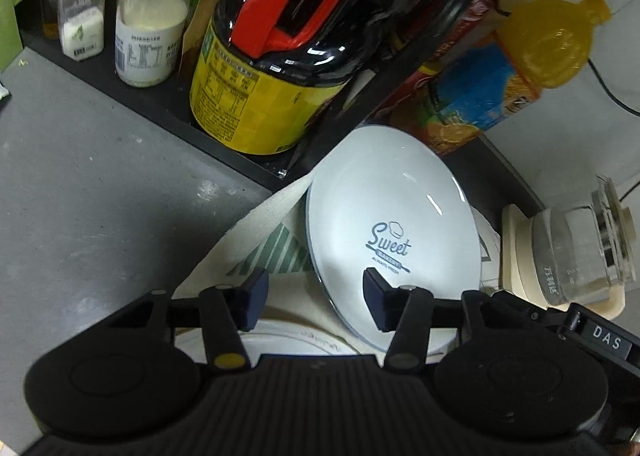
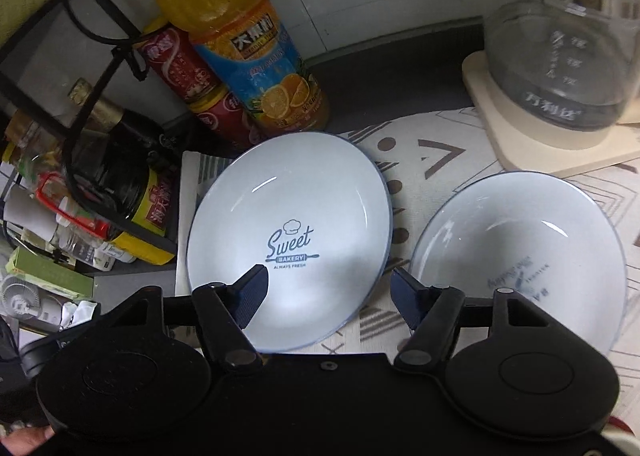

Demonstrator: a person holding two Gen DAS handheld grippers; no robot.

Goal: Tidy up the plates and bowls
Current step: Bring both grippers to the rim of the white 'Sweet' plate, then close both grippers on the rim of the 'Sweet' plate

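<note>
White "Sweet Bakery" plate (image 2: 288, 216) lying on patterned cloth (image 2: 432, 160), a white bowl (image 2: 520, 248) sitting just beside it. Right gripper (image 2: 326, 290) hovering over plate's near rim, jaws spread, gripping nothing. Left gripper (image 1: 316, 296) likewise spread, empty. Orange juice bottle (image 2: 248, 56) standing behind.

bowl (image 2: 520, 248) print blurred | kettle (image 2: 560, 36) blurred, top cut off
</note>
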